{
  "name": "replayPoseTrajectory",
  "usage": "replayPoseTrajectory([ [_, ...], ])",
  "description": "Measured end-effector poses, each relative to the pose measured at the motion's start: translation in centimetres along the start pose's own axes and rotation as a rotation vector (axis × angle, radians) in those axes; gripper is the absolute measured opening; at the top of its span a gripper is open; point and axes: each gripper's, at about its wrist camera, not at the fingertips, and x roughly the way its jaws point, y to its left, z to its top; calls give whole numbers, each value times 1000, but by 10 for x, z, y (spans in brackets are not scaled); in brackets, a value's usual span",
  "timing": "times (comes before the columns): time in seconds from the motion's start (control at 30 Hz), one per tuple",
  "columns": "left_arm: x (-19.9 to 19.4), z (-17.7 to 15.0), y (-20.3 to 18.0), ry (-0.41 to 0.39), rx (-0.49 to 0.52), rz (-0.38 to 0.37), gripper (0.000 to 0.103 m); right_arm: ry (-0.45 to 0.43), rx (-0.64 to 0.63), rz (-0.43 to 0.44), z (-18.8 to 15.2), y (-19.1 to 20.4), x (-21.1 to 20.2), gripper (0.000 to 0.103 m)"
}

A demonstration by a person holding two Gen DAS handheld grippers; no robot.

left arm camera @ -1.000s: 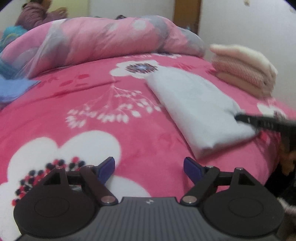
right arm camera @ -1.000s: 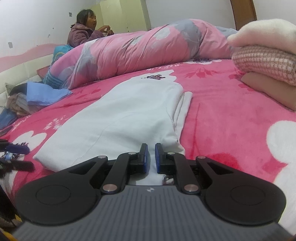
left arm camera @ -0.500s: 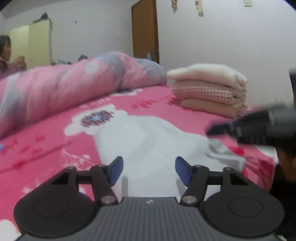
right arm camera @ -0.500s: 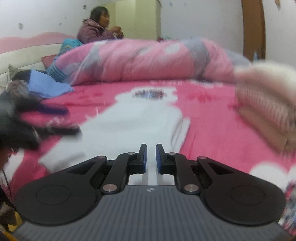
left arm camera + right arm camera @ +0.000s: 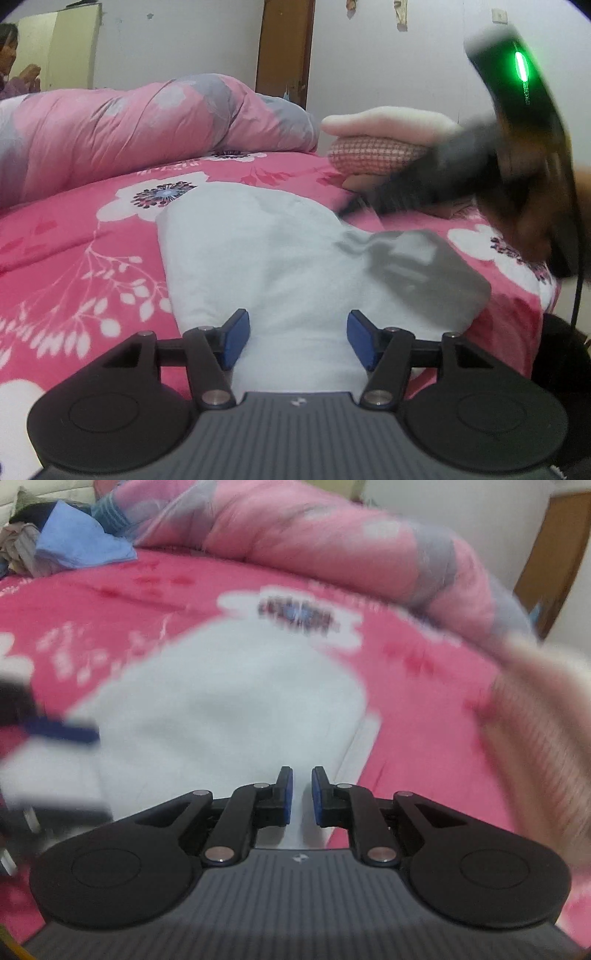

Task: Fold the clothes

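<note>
A white garment (image 5: pixel 258 258) lies folded flat and long on the pink flowered blanket (image 5: pixel 74 240). My left gripper (image 5: pixel 297 325) hovers open over its near end, the blue pads apart and touching nothing. Blurred by motion, my right gripper (image 5: pixel 351 210) hangs above the garment's right edge and casts a grey shadow on the cloth. In the right wrist view its jaws (image 5: pixel 301 775) stand shut to a narrow slit, with the white garment (image 5: pixel 221 701) showing through below. I see no cloth hanging from it. A finger of the left gripper (image 5: pixel 62 731) shows blurred at the left.
A stack of folded clothes (image 5: pixel 373 155) sits on the bed to the right of the garment. A rolled pink and grey duvet (image 5: pixel 129 129) lies across the back. Blue cloth (image 5: pixel 81 542) and other clothes are piled far left. A person (image 5: pixel 7 48) sits beyond the bed.
My left gripper swung from the bare blanket to over the garment's near end, its jaws narrower than before. The right gripper lifted off the garment's edge and rolled, staying shut.
</note>
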Motion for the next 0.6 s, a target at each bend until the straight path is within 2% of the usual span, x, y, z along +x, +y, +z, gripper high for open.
replayPoseTrajectory([
  [0.03, 0, -1, 1, -6, -5, -4, 61, -17, -13, 11, 13, 2, -4, 10],
  [0.1, 1, -2, 2, -16, -10, -8, 61, -70, -35, 93, 39, 13, -5, 10],
  [0.13, 1, -3, 2, -20, -12, -9, 61, -71, -49, 129, 45, 21, 4, 11],
  [0.3, 3, -8, 6, -43, -26, -19, 61, 29, -128, 250, 55, 57, 83, 11],
  [0.37, 5, -8, 10, -44, -52, -27, 62, 43, -141, 259, 49, 58, 101, 11],
  [0.53, 3, -11, 10, -63, -51, -36, 63, 18, -88, 259, 74, 48, 87, 12],
  [0.6, 3, -11, 10, -63, -53, -36, 63, 34, -50, 252, 76, 45, 108, 12],
])
